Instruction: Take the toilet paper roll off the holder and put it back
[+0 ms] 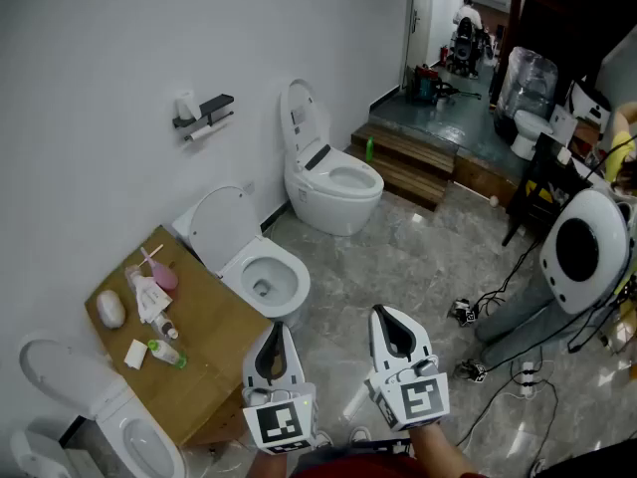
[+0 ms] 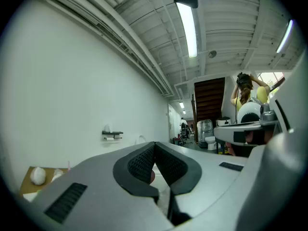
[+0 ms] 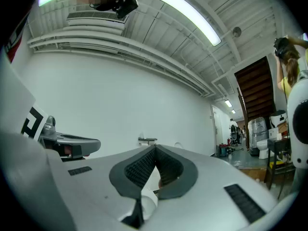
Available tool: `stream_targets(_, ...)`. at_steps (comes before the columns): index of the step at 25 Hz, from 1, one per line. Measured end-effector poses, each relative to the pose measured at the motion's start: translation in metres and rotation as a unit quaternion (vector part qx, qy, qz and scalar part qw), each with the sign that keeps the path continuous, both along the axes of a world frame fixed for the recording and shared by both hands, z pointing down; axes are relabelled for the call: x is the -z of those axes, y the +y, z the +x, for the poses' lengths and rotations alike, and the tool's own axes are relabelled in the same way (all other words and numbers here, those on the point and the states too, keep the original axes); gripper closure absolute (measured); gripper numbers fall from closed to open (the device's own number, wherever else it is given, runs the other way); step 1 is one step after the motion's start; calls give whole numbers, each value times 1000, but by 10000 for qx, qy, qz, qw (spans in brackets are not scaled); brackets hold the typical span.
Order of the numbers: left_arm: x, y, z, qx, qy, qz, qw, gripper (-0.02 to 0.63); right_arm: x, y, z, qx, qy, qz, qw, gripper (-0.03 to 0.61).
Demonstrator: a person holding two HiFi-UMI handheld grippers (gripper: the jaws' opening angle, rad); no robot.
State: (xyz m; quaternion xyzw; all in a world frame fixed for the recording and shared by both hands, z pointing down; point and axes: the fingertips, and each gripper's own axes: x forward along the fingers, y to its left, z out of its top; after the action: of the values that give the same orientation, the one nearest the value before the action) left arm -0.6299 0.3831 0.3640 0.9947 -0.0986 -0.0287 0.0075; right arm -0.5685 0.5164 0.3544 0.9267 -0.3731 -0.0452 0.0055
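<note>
Head view steeply downward; gripper views level, distant holder (image 1: 204, 116) common.

Count: 4 toilets (image 1: 333, 182) (image 1: 264, 277) (image 1: 129, 431) (image 1: 528, 127) clearly seen, 1 wooden table (image 1: 214, 352), 1 wall holder (image 1: 211, 108), 1 toilet paper roll (image 1: 202, 131).

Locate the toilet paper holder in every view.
Head view: toilet paper holder, upper left, on the white wall.
Left gripper view: left of centre, small, on the same wall.
Right gripper view: centre, small, on that wall.
Shared landmark: the corridor doorway to its right.
</note>
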Motion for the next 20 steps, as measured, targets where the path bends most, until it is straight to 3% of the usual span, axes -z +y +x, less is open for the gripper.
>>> stream_targets(12,-9,-7,-5,-265,-50,-51,9996,598,-7,-14,-11,-161,-85,134,9997,563)
stream_targets(20,-12,-14,23,-324,-39,-28,9995,598,-7,-19,19,-278,-55,343,9990,563)
